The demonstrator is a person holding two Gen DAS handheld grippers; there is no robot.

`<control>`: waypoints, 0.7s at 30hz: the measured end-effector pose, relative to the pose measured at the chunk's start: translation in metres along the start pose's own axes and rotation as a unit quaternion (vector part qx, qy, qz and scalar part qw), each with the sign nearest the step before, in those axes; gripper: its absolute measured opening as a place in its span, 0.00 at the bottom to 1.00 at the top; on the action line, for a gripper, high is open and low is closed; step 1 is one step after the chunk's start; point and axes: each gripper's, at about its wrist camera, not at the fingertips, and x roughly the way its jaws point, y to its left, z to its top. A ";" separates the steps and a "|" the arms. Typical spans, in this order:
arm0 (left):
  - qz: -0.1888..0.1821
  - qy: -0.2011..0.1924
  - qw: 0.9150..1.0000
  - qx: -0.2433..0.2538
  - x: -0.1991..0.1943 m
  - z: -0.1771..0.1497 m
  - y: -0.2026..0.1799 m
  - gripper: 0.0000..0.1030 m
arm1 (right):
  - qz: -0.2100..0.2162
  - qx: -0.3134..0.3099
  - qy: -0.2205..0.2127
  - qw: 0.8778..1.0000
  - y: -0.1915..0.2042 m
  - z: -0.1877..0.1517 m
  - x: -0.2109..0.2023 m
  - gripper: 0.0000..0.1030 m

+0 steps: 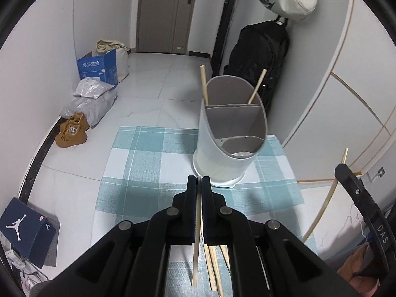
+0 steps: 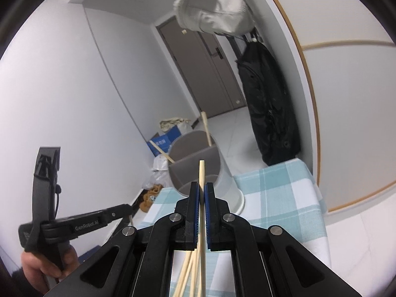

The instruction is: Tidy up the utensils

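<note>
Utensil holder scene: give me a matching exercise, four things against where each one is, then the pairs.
Things:
1. utensil holder
2. brown shoes
3. black bag
4. chopstick

Places:
A. on the floor by the left wall
B. clamped in the right gripper
C. on the checked cloth
D. hanging against the wall behind the table

Pairs: 1-C, 2-A, 3-D, 4-B

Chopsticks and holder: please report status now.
Left gripper shut on one chopstick. Right gripper likewise. Holder has two already. Path clear.
</note>
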 end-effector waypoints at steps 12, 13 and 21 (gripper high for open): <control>-0.019 -0.016 1.000 0.017 -0.017 0.007 0.000 0.00 | 0.016 -0.046 -0.042 0.998 0.035 0.018 -0.011 0.03; -0.022 -0.014 1.000 0.017 -0.017 0.009 0.000 0.00 | 0.018 -0.052 -0.038 0.998 0.037 0.020 -0.009 0.03; -0.036 -0.028 0.999 0.023 -0.032 0.030 -0.004 0.00 | 0.016 -0.083 -0.041 0.996 0.049 0.037 -0.005 0.03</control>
